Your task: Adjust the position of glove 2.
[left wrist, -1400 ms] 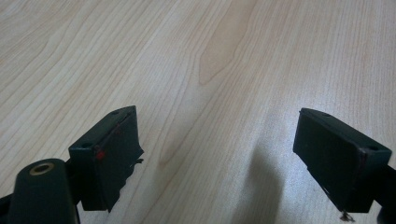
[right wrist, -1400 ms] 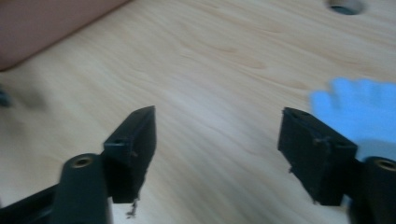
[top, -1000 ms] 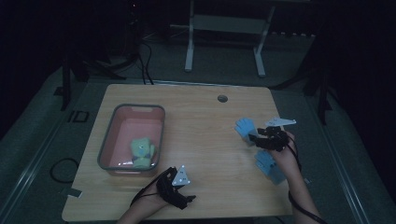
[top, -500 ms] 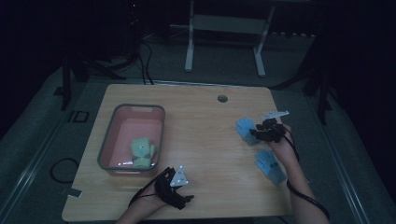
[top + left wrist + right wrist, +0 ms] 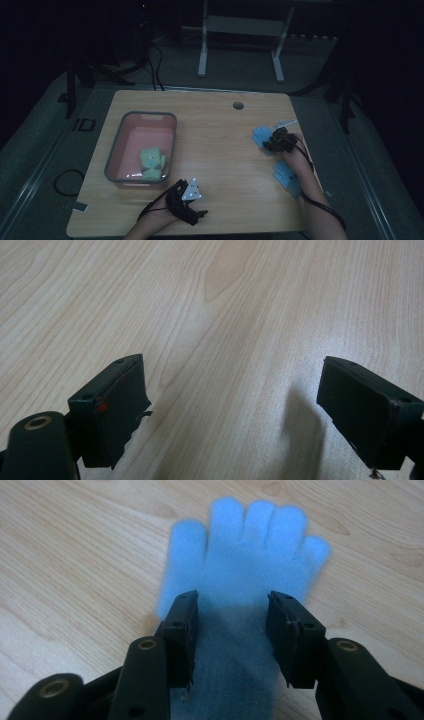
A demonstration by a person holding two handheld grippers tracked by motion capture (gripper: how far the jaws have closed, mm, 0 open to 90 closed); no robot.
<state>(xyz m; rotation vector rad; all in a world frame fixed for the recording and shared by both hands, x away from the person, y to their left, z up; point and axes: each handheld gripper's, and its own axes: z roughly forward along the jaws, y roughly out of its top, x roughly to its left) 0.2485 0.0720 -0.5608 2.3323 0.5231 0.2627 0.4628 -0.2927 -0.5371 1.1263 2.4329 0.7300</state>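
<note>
While the left side rests, the right works by the table's right edge.
Table (image 5: 220,125): bare wood across the middle and far side; a small round hole (image 5: 238,105) sits near the far edge.
Bin (image 5: 120,150): pink, near the left edge, with a green glove (image 5: 152,161) inside at its near end.
Blue glove (image 5: 250,545): flat on the wood close to the right edge, fingers spread away from the right gripper's camera.
Second blue glove (image 5: 285,175): nearer the front right corner, partly under the person's forearm.
Right gripper (image 5: 232,630): jaws half spread, having just closed in, one either side of the blue glove's cuff end; whether the pads already press on it I cannot tell.
Left gripper (image 5: 235,405): near the front edge, jaws spread wide over bare wood, holding nothing.
</note>
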